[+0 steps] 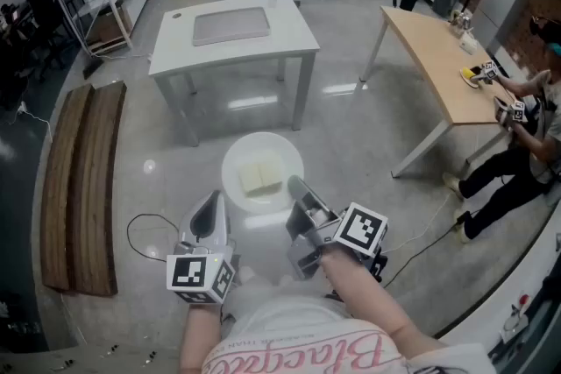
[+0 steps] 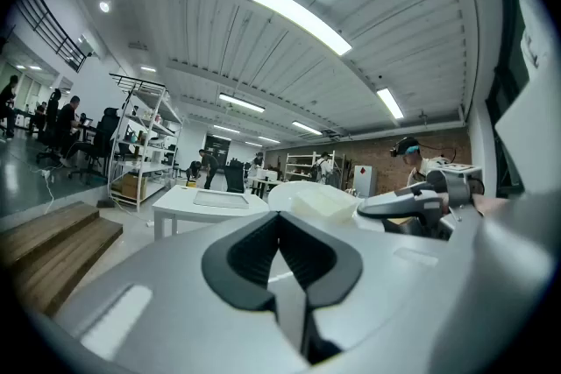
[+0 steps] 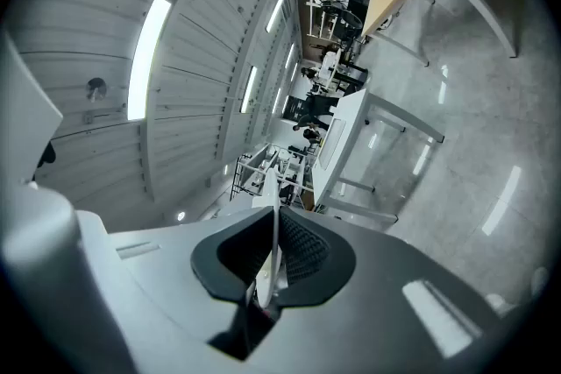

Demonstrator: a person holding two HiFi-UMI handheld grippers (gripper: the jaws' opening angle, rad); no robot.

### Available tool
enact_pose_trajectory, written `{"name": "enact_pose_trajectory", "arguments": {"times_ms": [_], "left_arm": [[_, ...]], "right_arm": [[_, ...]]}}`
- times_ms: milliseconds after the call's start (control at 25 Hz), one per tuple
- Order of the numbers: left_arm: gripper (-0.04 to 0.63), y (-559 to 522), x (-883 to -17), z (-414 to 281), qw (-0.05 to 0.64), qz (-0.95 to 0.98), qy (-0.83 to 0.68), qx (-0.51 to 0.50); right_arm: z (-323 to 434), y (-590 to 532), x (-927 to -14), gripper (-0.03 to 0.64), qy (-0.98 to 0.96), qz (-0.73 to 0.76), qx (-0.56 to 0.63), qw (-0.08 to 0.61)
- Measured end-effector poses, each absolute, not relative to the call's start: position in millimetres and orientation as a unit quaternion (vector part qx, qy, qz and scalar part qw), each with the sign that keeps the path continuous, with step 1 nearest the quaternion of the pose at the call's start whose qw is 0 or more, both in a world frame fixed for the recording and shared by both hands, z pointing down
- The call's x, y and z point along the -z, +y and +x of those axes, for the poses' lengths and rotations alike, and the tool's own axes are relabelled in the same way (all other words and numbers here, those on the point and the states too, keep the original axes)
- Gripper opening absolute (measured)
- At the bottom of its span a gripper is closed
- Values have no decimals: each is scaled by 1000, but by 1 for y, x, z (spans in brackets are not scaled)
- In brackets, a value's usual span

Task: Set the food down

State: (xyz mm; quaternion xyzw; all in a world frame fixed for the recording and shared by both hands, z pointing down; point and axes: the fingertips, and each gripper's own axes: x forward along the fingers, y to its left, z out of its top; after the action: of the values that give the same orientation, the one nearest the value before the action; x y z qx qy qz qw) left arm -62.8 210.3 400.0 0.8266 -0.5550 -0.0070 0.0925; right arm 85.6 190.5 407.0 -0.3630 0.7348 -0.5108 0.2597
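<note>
A round white plate [image 1: 235,160] hangs above the floor with two pale square slabs of food [image 1: 261,178] lying on it. My right gripper [image 1: 294,186] is shut on the plate's near right rim. In the right gripper view the thin plate edge [image 3: 274,228] runs between the pads of the right gripper [image 3: 273,263]. My left gripper [image 1: 213,199] is just left of the plate's near edge, shut and empty. In the left gripper view its jaws [image 2: 280,250] meet with nothing between them, and the plate with food [image 2: 317,199] shows beyond.
A white table [image 1: 175,48] with a grey mat [image 1: 230,24] stands ahead. A wooden table [image 1: 438,57] is at the right, with a person [image 1: 517,153] seated beside it. Wooden planks [image 1: 79,188] lie on the floor at the left, near a black cable [image 1: 145,228].
</note>
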Motion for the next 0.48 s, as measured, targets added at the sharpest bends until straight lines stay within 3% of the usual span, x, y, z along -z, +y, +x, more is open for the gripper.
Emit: {"name": "enact_pose_trajectory", "arguments": {"times_ms": [480], "left_arm": [[-2,223,-400,-53,90,819,-567,6]], "right_arm": [[92,198,-413,17,748,-384,492,225]]}}
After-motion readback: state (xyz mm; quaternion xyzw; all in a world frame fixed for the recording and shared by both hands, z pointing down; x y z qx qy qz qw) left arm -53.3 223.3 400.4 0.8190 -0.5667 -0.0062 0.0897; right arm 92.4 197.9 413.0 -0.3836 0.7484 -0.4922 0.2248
